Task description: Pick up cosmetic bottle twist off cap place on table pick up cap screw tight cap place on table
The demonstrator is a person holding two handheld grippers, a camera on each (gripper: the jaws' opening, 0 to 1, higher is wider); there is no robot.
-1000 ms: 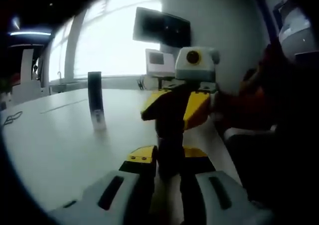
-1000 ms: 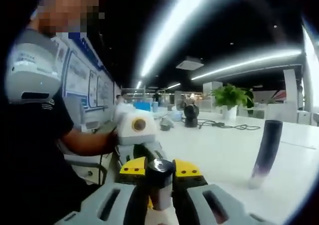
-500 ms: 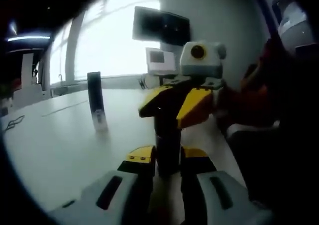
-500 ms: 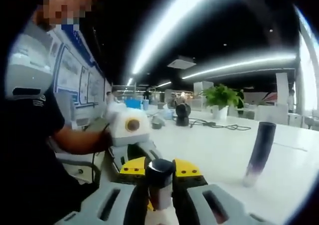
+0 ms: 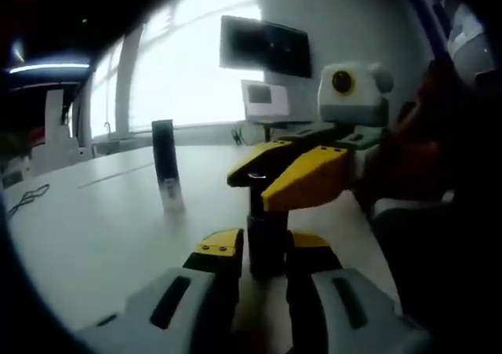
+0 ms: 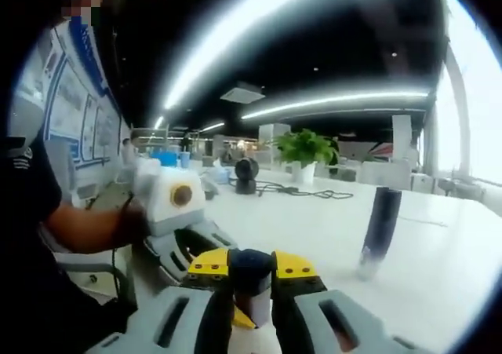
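Here, in the left gripper view, the left gripper [image 5: 265,256] is clenched on the body of the cosmetic bottle [image 5: 265,244], a dark upright cylinder held between its yellow-tipped jaws above the white table [image 5: 94,236]. Just beyond, the right gripper [image 5: 302,173] reaches in from the right, its yellow jaws closed over the top of the bottle. In the right gripper view, that right gripper [image 6: 251,271] grasps the dark cap [image 6: 251,266] between its jaws, and the left gripper [image 6: 184,240] sits just behind and below it, held by a hand [image 6: 129,220].

Further out on the table a second dark bottle [image 5: 168,166] stands upright and alone, well apart from both grippers; it also appears at the right of the right gripper view [image 6: 379,232]. Far off, a green plant [image 6: 302,146] and a black cable [image 6: 302,191] sit at the table's far end, and a dark monitor [image 5: 265,46] hangs on the wall.
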